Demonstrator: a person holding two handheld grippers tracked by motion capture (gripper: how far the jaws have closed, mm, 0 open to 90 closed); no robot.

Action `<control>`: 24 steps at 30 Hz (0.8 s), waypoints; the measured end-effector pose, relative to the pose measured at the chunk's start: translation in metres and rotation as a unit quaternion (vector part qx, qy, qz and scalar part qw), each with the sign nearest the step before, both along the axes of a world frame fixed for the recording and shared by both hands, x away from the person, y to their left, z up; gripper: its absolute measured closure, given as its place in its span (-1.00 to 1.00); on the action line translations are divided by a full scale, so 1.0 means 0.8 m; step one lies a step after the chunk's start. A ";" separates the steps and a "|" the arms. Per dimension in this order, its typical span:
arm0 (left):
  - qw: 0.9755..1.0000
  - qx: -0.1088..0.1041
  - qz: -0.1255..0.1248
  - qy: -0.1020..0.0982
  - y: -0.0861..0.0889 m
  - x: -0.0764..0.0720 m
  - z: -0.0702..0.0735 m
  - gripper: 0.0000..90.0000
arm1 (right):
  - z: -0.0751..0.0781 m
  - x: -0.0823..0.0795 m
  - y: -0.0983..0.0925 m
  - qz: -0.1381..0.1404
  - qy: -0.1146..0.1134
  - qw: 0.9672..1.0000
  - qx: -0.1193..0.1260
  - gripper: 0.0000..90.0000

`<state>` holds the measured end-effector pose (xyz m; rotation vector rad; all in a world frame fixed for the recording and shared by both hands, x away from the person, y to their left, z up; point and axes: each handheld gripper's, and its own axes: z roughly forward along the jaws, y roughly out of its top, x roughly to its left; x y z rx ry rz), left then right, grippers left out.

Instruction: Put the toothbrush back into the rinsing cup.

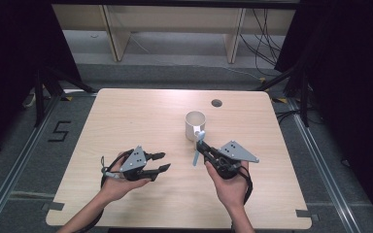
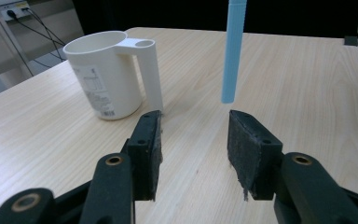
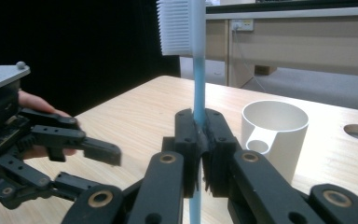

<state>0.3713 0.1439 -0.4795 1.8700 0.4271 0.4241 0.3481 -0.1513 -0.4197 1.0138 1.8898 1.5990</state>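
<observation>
Currently the right gripper [image 1: 200,146] is clamped on a light-blue toothbrush [image 1: 197,148], pads pressed on the handle; in the right gripper view the white bristle head [image 3: 173,26] stands above the jaws. Toothbrush sits just in front of a white mug [image 1: 194,124] on the wooden table [image 1: 126,116], handle end hanging clear of the tabletop in the left gripper view. Left gripper [image 1: 161,162] is apart from the toothbrush, jaws spread with nothing between them.
</observation>
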 end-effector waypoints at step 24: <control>0.997 -0.049 0.054 0.017 0.044 -0.024 -0.024 0.13 | 0.006 0.003 -0.008 -0.020 0.000 1.000 -0.002 0.91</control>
